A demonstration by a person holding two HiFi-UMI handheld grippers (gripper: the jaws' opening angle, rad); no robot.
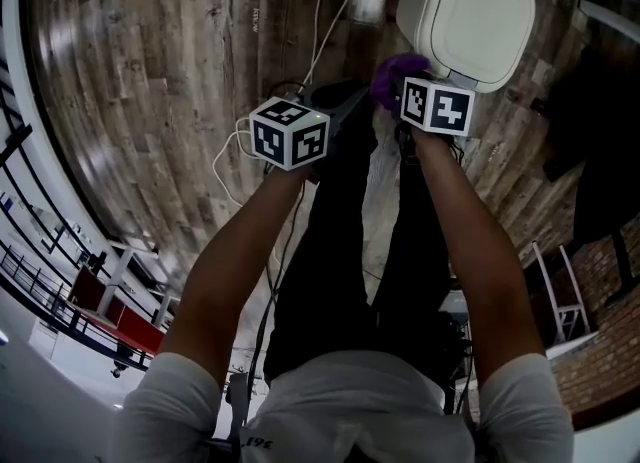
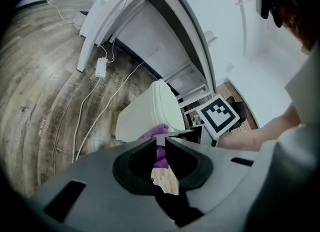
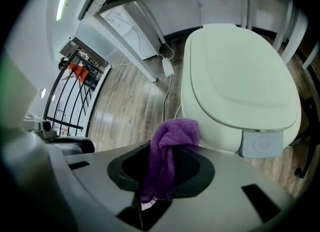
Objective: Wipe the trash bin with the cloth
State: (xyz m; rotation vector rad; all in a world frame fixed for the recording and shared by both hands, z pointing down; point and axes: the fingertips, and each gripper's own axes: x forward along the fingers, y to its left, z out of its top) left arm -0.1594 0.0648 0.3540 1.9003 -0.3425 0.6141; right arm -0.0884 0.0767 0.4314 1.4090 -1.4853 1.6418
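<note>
While the right gripper is pinching the purple cloth by its bunched middle, the left gripper is hanging empty to its left, jaws pressed nearly together. Soft, limp and light, the cloth is probably needing a firm wad pushed past the jaw tips. The trash bin, standing on the wood floor just beyond the cloth, is looking light and smooth, likely sliding under pressure. Its base and far side are lying out of view, and whether the cloth is touching it is proving impossible to tell.
</note>
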